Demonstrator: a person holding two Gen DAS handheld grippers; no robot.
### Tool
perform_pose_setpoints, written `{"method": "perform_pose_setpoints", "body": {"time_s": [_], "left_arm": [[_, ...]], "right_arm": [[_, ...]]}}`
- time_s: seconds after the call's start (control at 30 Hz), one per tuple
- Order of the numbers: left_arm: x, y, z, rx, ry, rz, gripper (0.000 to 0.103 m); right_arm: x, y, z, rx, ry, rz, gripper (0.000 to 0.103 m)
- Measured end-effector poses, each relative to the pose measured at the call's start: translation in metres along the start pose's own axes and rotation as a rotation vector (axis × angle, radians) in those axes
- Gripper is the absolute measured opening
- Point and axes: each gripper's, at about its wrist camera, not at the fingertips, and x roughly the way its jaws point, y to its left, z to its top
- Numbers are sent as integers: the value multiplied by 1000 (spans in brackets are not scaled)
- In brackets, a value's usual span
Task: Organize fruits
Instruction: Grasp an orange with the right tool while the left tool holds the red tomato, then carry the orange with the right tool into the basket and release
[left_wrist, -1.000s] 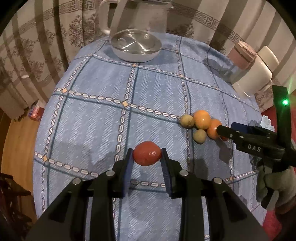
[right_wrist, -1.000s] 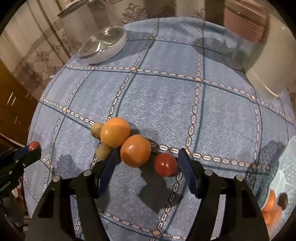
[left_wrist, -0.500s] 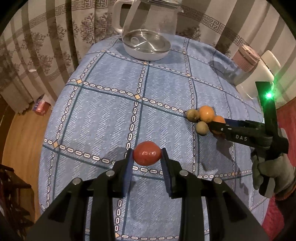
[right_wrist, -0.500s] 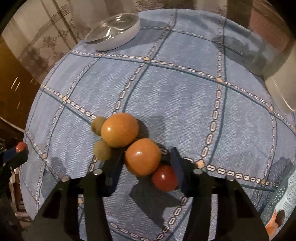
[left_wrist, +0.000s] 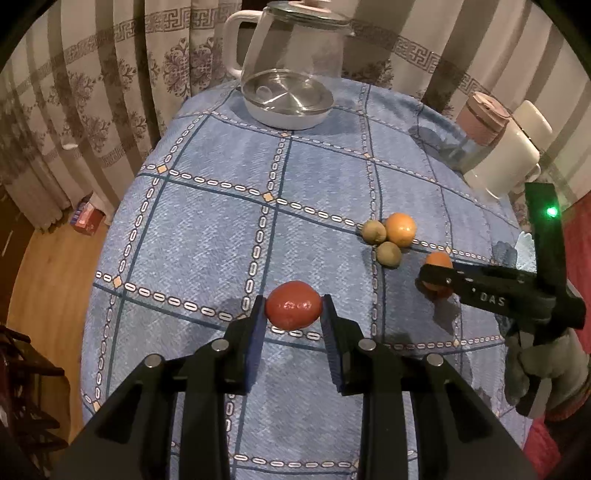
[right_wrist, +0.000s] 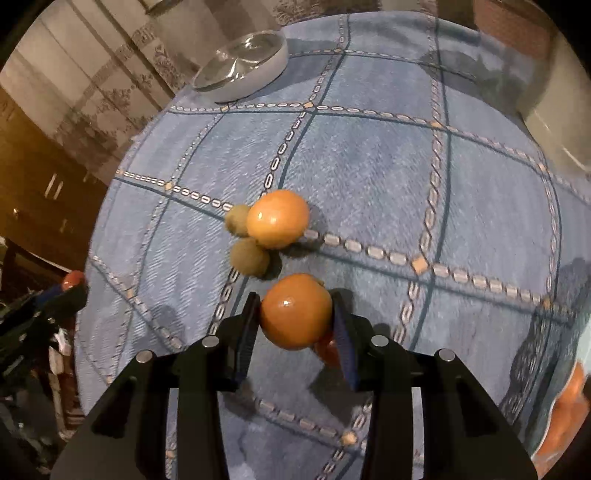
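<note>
My left gripper (left_wrist: 293, 312) is shut on a red tomato (left_wrist: 293, 304) and holds it above the blue checked tablecloth (left_wrist: 221, 229). My right gripper (right_wrist: 295, 317) is shut on an orange (right_wrist: 295, 310), lifted just off the cloth; it also shows in the left wrist view (left_wrist: 437, 275). A small red tomato (right_wrist: 327, 349) lies under the right finger. On the cloth remain another orange (right_wrist: 277, 218) and two green-brown kiwis (right_wrist: 249, 256), (right_wrist: 238, 219), touching one another.
A glass kettle on a white base (left_wrist: 288, 99) stands at the table's far edge. A pink-lidded jar (left_wrist: 484, 118) and a white mug (left_wrist: 506, 162) stand at the far right. A white basket holding orange fruit (right_wrist: 569, 398) sits at the right edge.
My right gripper closed on the orange nearest it and pulled it back and up from the cluster. My left gripper kept its tomato and drew back, so more of the table shows.
</note>
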Motion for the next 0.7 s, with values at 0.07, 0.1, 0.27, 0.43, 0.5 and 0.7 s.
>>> {"method": "perform_pose_setpoints", "body": {"time_s": [0.07,0.1,0.27,0.43,0.5,0.7], "left_arm": [[-3,-5,-1,6,-6,-1,30],[-4,-8,-2,10,-9,-3,30],[-9,-23,-6,24,-16,-7,30],[-18,-39,-13,41,-29,-12,30],[-22,-45,-16,47,-35,-12,30],[-36,-65,-27,65,-54,-15,30]], "right_arm": [[-9,-1,-8,11,-10,10,40],[-15,-2,-13,17,-18,16,40],[-40,-9,-36,55,-49,43,40],[-61,-18,-62,88,-64,55,40],[-70,-23,-71,103,-71,57,40],[-97,-40,-99,143,-98,58,40]]}}
